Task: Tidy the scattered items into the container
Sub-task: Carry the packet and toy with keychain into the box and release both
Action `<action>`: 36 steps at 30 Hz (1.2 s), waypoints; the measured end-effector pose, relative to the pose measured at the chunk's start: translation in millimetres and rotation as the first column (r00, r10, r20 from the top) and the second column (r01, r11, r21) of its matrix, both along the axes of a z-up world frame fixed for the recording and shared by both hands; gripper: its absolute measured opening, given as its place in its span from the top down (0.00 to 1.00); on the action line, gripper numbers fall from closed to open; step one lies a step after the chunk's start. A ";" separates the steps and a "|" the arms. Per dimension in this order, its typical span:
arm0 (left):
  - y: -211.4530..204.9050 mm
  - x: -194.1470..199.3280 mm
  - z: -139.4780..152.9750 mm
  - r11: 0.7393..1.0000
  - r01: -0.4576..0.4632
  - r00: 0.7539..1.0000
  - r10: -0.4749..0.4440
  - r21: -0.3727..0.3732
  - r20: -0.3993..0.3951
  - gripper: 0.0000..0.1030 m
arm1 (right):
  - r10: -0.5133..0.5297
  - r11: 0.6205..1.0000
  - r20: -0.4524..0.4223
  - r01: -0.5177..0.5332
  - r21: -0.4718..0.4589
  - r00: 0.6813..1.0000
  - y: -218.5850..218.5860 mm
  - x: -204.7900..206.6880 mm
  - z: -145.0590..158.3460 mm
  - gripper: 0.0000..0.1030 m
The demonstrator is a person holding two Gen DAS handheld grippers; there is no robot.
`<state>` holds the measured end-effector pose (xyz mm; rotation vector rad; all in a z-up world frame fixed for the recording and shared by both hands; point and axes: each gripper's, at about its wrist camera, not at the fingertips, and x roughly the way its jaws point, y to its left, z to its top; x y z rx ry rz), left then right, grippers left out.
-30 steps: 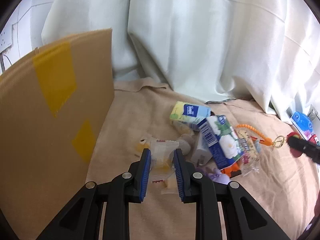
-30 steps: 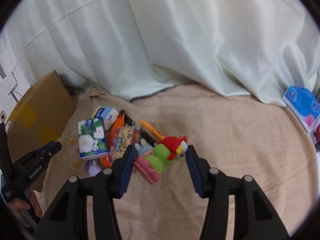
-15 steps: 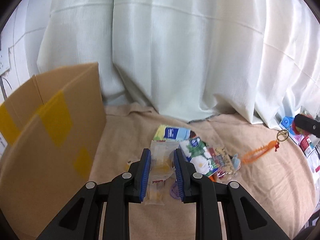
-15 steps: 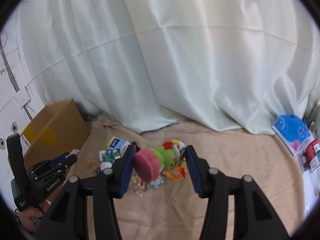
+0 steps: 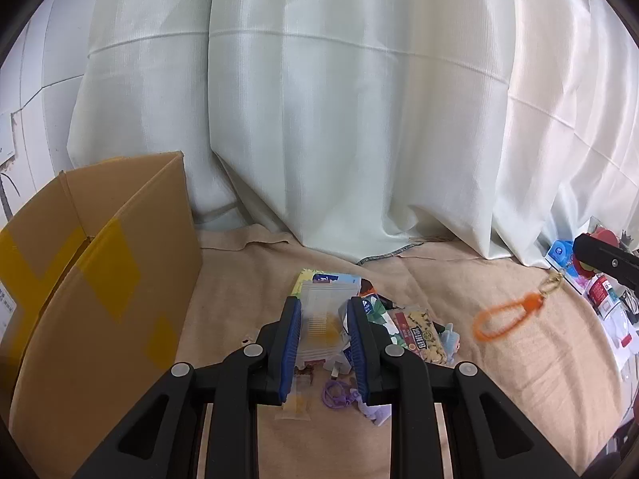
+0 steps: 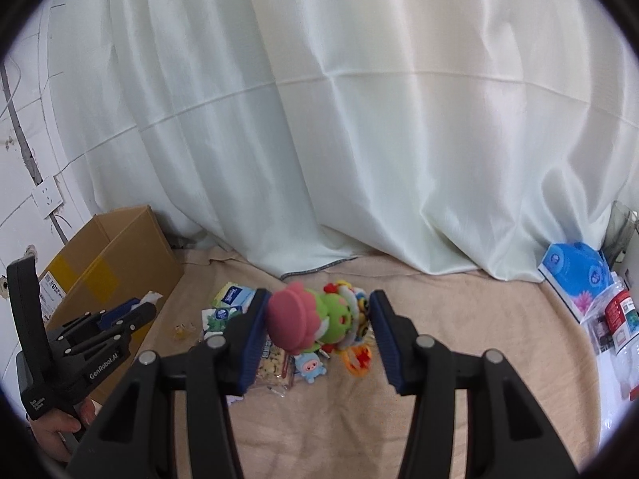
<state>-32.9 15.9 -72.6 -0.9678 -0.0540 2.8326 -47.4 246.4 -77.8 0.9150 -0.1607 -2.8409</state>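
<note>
My left gripper (image 5: 321, 343) is shut on a clear plastic packet (image 5: 323, 299) with yellow contents, held above the beige cloth. The open cardboard box (image 5: 100, 271) stands just to its left. My right gripper (image 6: 319, 331) is shut on a green plush toy (image 6: 331, 315) with a pink end, lifted over the pile. The toy's orange strap (image 5: 503, 319) dangles in the air. On the cloth below lie a tissue pack (image 6: 233, 295), a snack bag (image 6: 273, 363), a blue figurine (image 6: 311, 367) and a purple ring (image 5: 337, 393). In the right wrist view the left gripper (image 6: 135, 311) is beside the box (image 6: 131, 251).
A white curtain hangs behind the cloth. A blue tissue pack (image 6: 575, 275) and packaged goods (image 6: 615, 319) sit at the right edge. A wall socket (image 6: 47, 197) is on the left wall. A hand (image 6: 60, 431) holds the left gripper's handle.
Both grippers have risen from the cloth with their items. The plush toy came up off the cloth, and the clear packet rose out of the pile.
</note>
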 end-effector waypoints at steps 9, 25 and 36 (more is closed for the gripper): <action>-2.0 -2.7 0.1 1.000 -0.001 1.000 0.001 0.006 0.011 0.76 | -0.004 1.000 0.005 0.004 0.006 1.000 -2.6 -1.7 -1.8 0.47; -38.7 5.7 74.1 0.999 0.006 0.998 -0.008 -0.036 -0.066 0.76 | 0.064 0.998 -0.107 -0.065 -0.001 0.992 -54.5 -24.3 55.2 0.47; -153.0 11.9 117.5 0.969 -0.240 0.962 0.230 -0.052 -0.149 0.76 | 0.203 0.979 -0.242 -0.200 0.036 0.949 -153.1 -49.7 121.6 0.47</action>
